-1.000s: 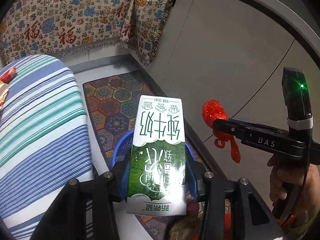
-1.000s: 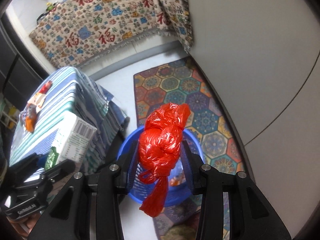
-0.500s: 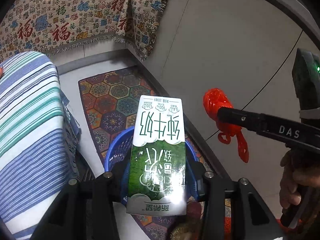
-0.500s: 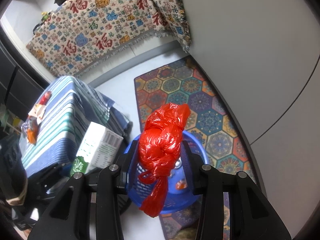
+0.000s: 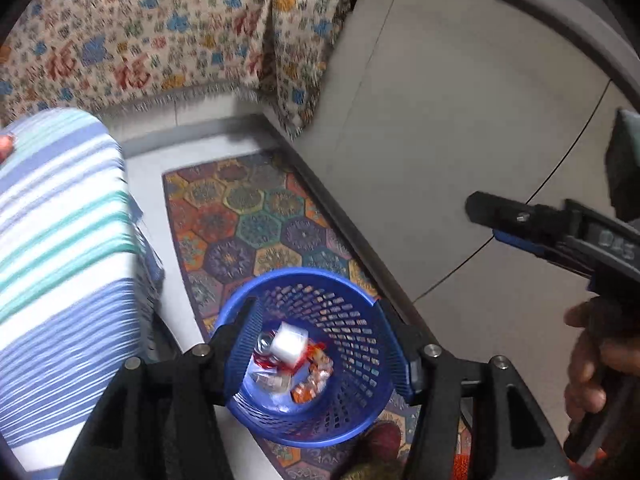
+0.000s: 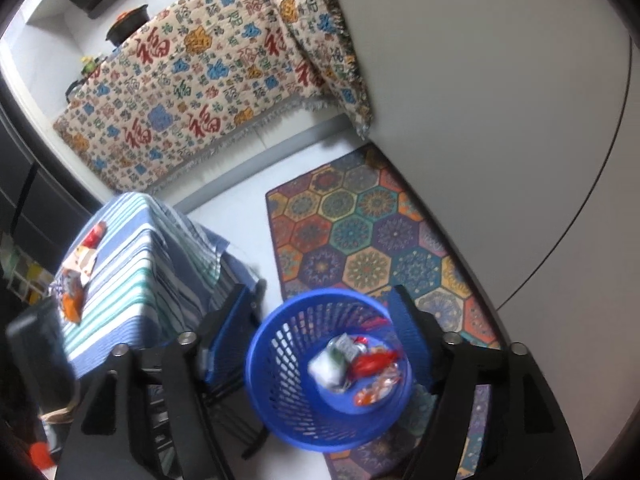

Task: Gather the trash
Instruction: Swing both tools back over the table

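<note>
A blue mesh wastebasket (image 5: pixel 352 364) stands on the floor below both grippers; it also shows in the right wrist view (image 6: pixel 288 380). The white and green milk carton (image 5: pixel 289 345) and the red plastic bag (image 6: pixel 374 362) lie inside it among several wrappers. My left gripper (image 5: pixel 318 332) is open and empty above the basket. My right gripper (image 6: pixel 322 312) is open and empty over the basket rim; it also appears from the side in the left wrist view (image 5: pixel 520 224). More wrappers (image 6: pixel 78 276) lie on the striped table.
A small table with a blue and green striped cloth (image 6: pixel 132 264) stands left of the basket. A colourful hexagon rug (image 6: pixel 372 232) lies under and beyond the basket. A patterned cloth (image 6: pixel 208 76) covers the furniture behind. A grey wall (image 6: pixel 500 120) is on the right.
Both grippers have opened. The milk carton left my left gripper and the red bag left my right gripper; both now lie in the blue basket.
</note>
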